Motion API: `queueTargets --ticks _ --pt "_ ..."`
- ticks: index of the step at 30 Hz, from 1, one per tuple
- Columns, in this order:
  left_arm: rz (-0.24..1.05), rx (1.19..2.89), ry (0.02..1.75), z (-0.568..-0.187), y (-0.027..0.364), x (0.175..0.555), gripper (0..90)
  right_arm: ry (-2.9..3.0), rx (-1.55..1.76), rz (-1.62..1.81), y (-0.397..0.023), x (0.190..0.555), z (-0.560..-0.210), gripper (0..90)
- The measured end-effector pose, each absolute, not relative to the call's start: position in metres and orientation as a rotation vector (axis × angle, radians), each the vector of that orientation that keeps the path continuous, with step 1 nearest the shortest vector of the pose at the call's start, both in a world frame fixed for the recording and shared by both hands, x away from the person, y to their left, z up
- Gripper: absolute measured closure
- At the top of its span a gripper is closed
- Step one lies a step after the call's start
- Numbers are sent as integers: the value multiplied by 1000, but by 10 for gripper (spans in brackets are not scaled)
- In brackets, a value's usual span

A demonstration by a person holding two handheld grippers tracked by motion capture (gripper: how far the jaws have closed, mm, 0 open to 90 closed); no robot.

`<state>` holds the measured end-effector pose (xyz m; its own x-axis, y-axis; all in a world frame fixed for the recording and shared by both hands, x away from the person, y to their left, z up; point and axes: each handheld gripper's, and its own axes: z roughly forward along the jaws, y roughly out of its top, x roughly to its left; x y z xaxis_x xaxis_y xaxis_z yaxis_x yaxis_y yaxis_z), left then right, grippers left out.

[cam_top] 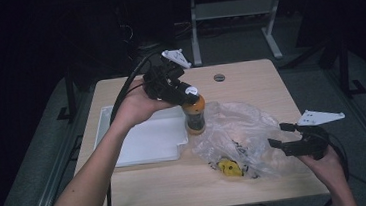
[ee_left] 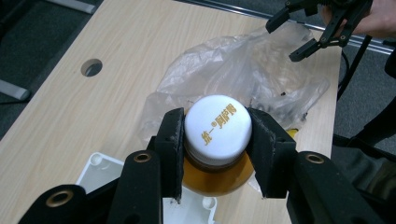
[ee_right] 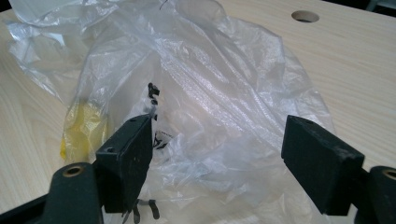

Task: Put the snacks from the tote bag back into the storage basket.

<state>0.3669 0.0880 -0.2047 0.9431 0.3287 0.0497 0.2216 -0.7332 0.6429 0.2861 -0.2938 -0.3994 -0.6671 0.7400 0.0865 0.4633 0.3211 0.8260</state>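
Bottle, white cap lettered in gold, clamped by left gripper fingers; right gripper fingers apart.

Light wooden table, round cable hole near its far edge. White tray lies flat at the left; crumpled clear plastic bag lies at the right, something yellow inside.

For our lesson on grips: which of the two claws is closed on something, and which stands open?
The left claw is closed on the bottle's white cap. The right claw stands open, facing the plastic bag.
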Motion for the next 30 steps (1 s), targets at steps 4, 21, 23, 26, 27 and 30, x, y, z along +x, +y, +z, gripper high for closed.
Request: queueTargets --ticks 4,21,23,26,27,30 --pt "203 2421 401 -205 93 369 590 2293 1077 1264 -293 287 -401 244" --pt "208 2409 467 -209 119 373 591 2279 1082 1255 -299 284 -402 246" --pt "210 2409 468 -210 123 373 591 2276 1084 1256 -299 284 -401 246" --pt "206 2402 480 -211 128 374 591 2273 1083 1252 -299 284 -402 247" --pt "205 2399 483 -212 130 375 591 2273 1086 1252 -299 284 -403 247" --pt "209 2397 500 -215 135 375 591 2277 1094 1248 -299 283 -403 247"
